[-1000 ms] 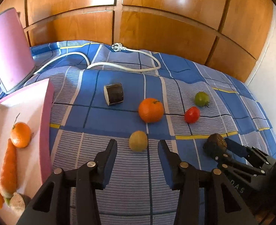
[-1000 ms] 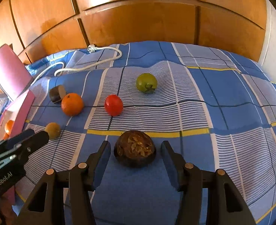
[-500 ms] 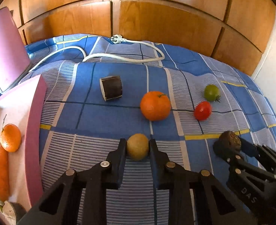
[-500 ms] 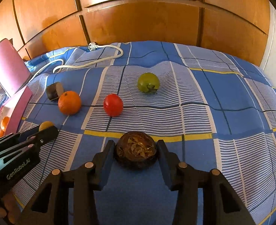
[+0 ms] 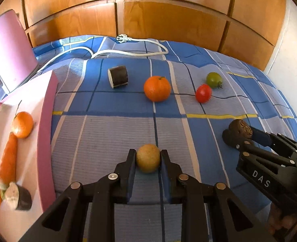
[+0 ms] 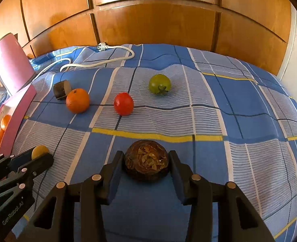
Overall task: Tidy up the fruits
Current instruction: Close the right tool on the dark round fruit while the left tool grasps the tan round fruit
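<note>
My left gripper [image 5: 148, 161] is shut on a small yellow-brown round fruit [image 5: 148, 157], held just above the blue checked cloth. My right gripper [image 6: 146, 164] is shut on a dark brown wrinkled fruit [image 6: 146, 161]; it also shows in the left wrist view [image 5: 240, 129]. On the cloth lie an orange [image 5: 157, 88], a red tomato [image 5: 203, 93], a green tomato [image 5: 214, 80] and a dark cut piece [image 5: 118, 77]. The pink tray [image 5: 46, 121] at left holds an orange [image 5: 22, 124], a carrot [image 5: 8, 161] and a dark cut piece [image 5: 19, 196].
A white power cable with plug [image 5: 128, 52] lies at the back of the cloth. A pink upright lid [image 5: 9, 50] stands behind the tray. Wooden cabinet doors [image 5: 168, 20] close off the back. A white wall [image 5: 289, 60] is at right.
Both grippers went from open around their fruits to shut on them. The left gripper then drew back and up with the yellow-brown fruit.
</note>
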